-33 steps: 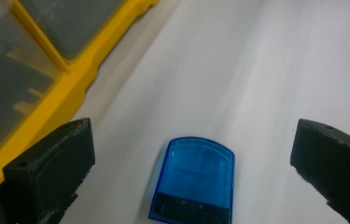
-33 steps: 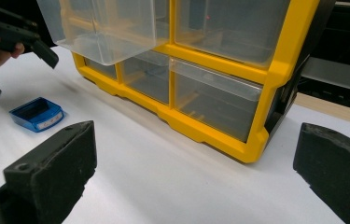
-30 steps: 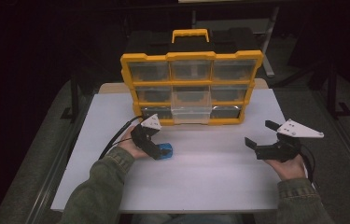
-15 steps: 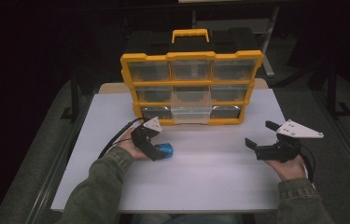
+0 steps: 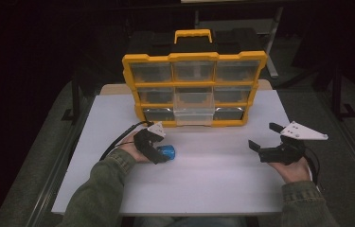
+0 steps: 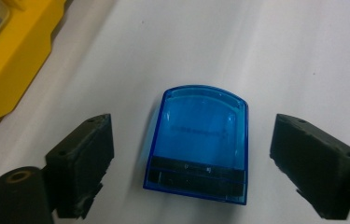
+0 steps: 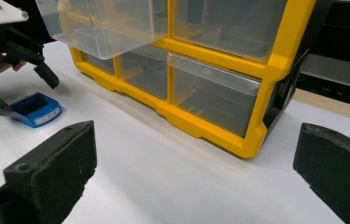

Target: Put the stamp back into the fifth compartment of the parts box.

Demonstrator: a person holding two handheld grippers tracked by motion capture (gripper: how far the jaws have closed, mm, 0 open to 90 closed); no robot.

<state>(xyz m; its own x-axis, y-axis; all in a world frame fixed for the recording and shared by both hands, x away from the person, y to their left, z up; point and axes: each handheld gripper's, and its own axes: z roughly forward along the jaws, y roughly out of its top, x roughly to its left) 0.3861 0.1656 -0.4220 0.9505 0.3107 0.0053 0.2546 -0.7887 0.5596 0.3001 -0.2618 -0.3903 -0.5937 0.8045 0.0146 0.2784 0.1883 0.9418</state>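
A small blue translucent box (image 6: 199,142) lies flat on the white table (image 5: 213,175), seen also at the left of the high view (image 5: 167,152) and from the right gripper view (image 7: 36,109). My left gripper (image 6: 205,168) is open around it, one jaw on each side, neither touching. My right gripper (image 5: 262,137) hovers open at the table's right side with nothing between its jaws. A yellow organiser (image 5: 194,87) with clear drawers stands at the back; its middle drawer (image 5: 193,109) in the lower rows is pulled out.
The organiser's lower right drawer (image 7: 210,95) faces my right gripper (image 7: 191,186). Black cables (image 5: 118,139) trail from the left gripper across the table. Dark floor and metal frames surround the table.
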